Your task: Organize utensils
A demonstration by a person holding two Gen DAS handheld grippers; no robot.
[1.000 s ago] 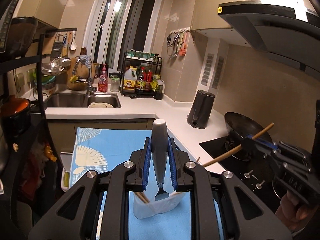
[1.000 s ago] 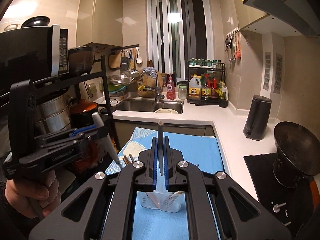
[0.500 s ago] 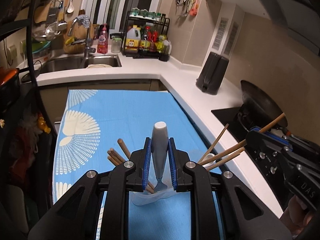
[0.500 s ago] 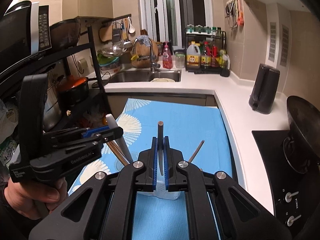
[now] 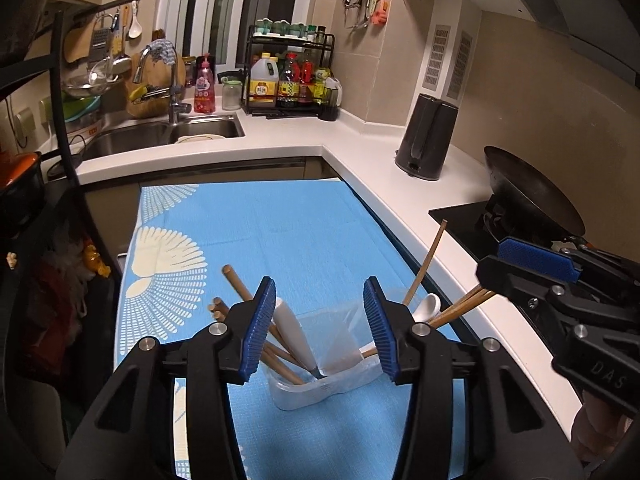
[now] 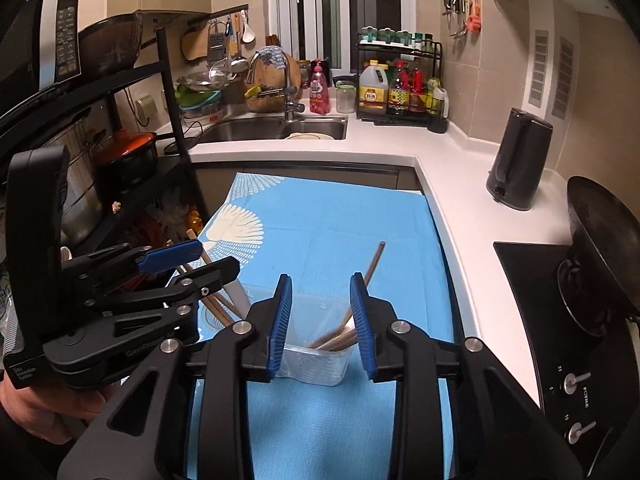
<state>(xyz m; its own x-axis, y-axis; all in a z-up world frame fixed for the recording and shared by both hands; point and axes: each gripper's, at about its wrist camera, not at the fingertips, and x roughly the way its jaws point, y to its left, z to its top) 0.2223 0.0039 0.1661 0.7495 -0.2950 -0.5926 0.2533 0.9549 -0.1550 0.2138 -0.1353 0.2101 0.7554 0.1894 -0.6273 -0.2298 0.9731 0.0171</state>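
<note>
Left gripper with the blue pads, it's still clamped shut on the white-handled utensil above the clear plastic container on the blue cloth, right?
Not quite. The left gripper is open: in the left wrist view its blue pads stand wide apart, and the white-handled utensil leans free inside the clear plastic container on the blue cloth, alongside the wooden chopsticks.

"DAS" is being shown on the right tongs [image 5: 536, 276], and "FOTILE" is being displayed on the stove panel [image 6: 585, 398], near right; other labels cannot be read.
</note>
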